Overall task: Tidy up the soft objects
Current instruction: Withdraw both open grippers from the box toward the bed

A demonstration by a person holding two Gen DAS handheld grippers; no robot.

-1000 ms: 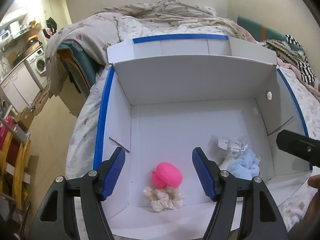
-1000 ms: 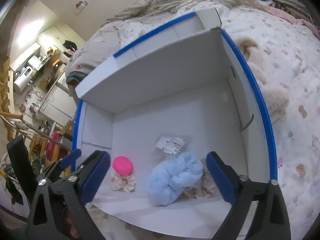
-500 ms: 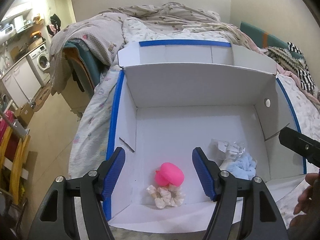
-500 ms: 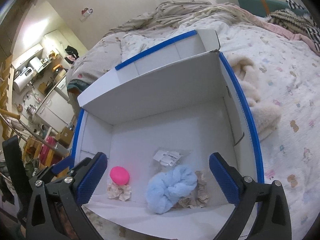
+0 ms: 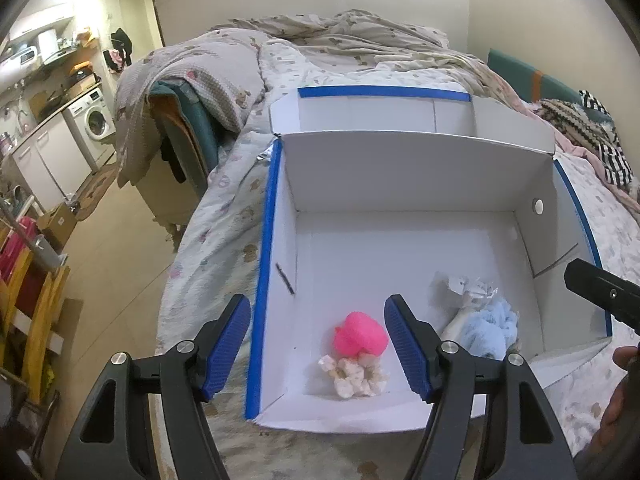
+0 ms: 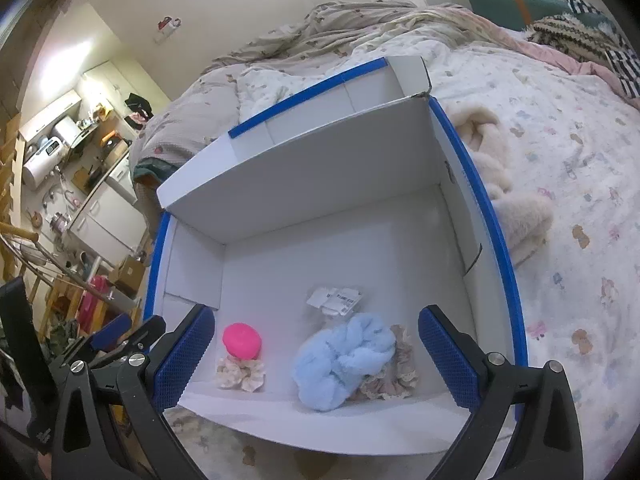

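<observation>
A white cardboard box (image 5: 400, 168) with blue-taped edges lies open on the bed; it also shows in the right wrist view (image 6: 320, 184). Inside lie a pink round soft thing (image 5: 362, 334) (image 6: 242, 340), a cream scrunchie (image 5: 354, 370) (image 6: 241, 374), a light blue fluffy scrunchie (image 5: 490, 330) (image 6: 344, 360), a lace-trimmed scrunchie (image 6: 394, 372) and a clear labelled packet (image 5: 466, 288) (image 6: 334, 300). My left gripper (image 5: 318, 350) is open and empty above the box's near left corner. My right gripper (image 6: 316, 360) is open and empty above the near edge.
A cream fluffy blanket (image 6: 508, 192) lies on the bed just right of the box. Rumpled bedding (image 5: 352, 48) is piled behind it. A chair draped with clothes (image 5: 180, 120) stands left of the bed, with kitchen units (image 5: 72, 140) and a washing machine beyond.
Both grippers have drawn back and up from the box, so more of the box and bed shows. Both stay open and empty. The things in the box have not moved.
</observation>
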